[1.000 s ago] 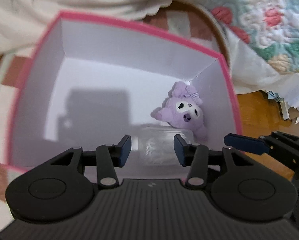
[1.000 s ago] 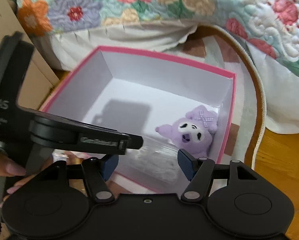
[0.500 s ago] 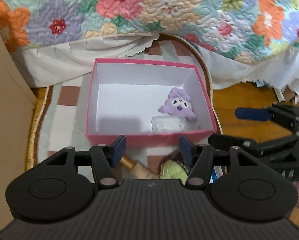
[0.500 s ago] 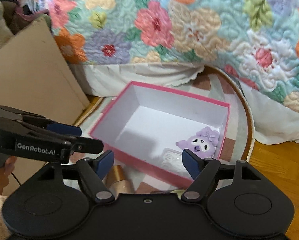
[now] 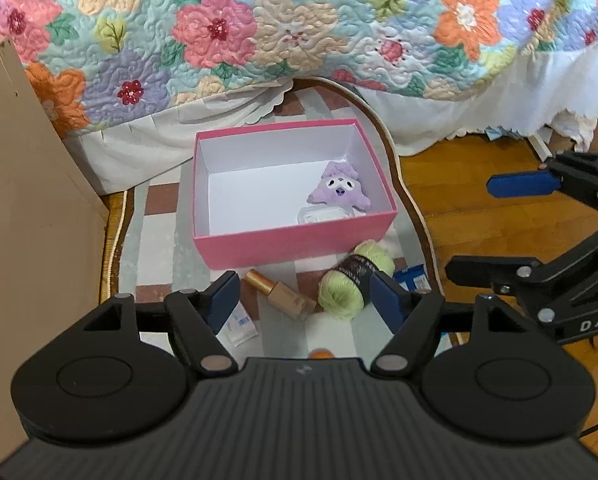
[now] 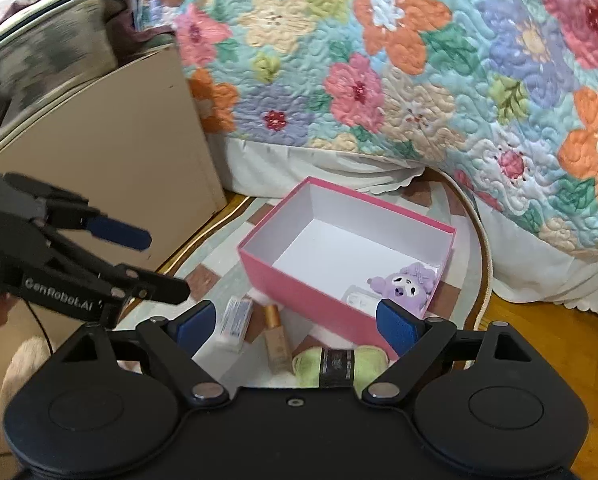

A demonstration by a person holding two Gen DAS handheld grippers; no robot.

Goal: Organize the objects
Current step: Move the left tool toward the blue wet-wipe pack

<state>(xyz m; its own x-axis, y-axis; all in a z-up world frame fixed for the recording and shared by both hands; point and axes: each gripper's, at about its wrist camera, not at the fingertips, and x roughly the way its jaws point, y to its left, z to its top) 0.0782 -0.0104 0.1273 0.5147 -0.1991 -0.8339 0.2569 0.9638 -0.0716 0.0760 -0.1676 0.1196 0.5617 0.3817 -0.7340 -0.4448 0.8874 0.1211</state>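
Pink cardboard box [image 5: 295, 240] with white interior; lilac plush toy [image 5: 339, 190] with white face; pale green yarn ball [image 5: 355, 280] with black band; gold-capped beige bottle [image 5: 279, 294]; multicoloured floral quilt [image 5: 299, 20]; blue-padded black grippers.

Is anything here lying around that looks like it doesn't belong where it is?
Yes. The pink box holds only a purple plush toy and a clear packet, while a green yarn ball, a gold-capped bottle and a small white packet lie loose on the rug beside it. Nothing looks spilled or broken.
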